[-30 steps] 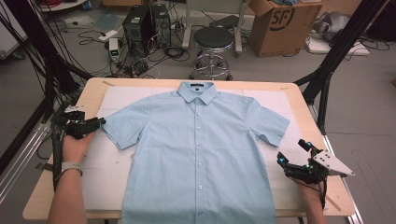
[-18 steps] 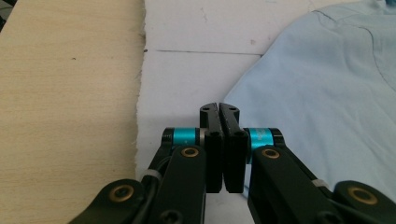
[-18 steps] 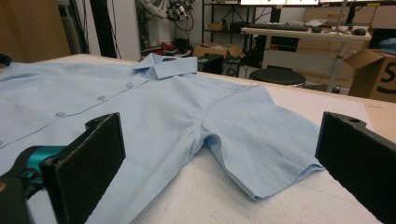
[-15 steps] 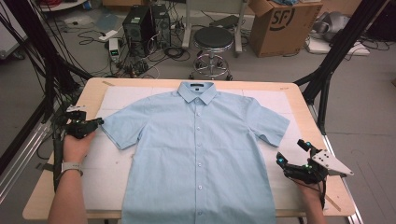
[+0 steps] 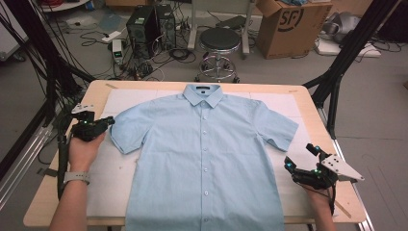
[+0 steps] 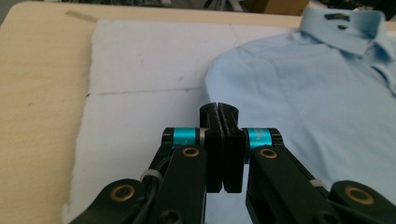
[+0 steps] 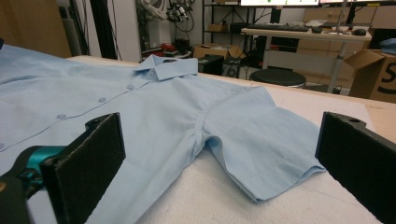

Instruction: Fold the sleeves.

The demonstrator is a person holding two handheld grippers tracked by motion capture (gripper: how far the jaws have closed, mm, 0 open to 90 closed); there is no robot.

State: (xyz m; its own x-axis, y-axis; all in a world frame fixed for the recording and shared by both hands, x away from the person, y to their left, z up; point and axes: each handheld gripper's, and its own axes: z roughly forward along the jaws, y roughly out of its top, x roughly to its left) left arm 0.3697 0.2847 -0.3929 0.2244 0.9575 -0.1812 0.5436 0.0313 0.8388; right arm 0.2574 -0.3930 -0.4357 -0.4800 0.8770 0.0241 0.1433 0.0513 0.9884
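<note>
A light blue short-sleeved button-up shirt lies flat and face up in the middle of the table, on a white padded sheet, its collar at the far edge and its hem at the near edge. Both sleeves are spread out to the sides.

The left hand-held gripper sits just beside the shirt's left sleeve; in the left gripper view its jaws are pressed together with nothing between them, having just been closing, and the cloth lies beyond and to the right of them. The right hand-held gripper hangs near the right sleeve, toward the near right corner of the table, apart from the cloth. In the right gripper view its jaws stand wide apart and empty, with the sleeve lying ahead of them.

Beyond the table, the high view shows a brown cardboard box printed with the letters "SF", a round black stool and a black computer tower among cables on the floor. The right gripper view catches a bare "S" on that box, and a far desk with a keyboard that the high view leaves out. A dark label inside the collar is too small to read.
</note>
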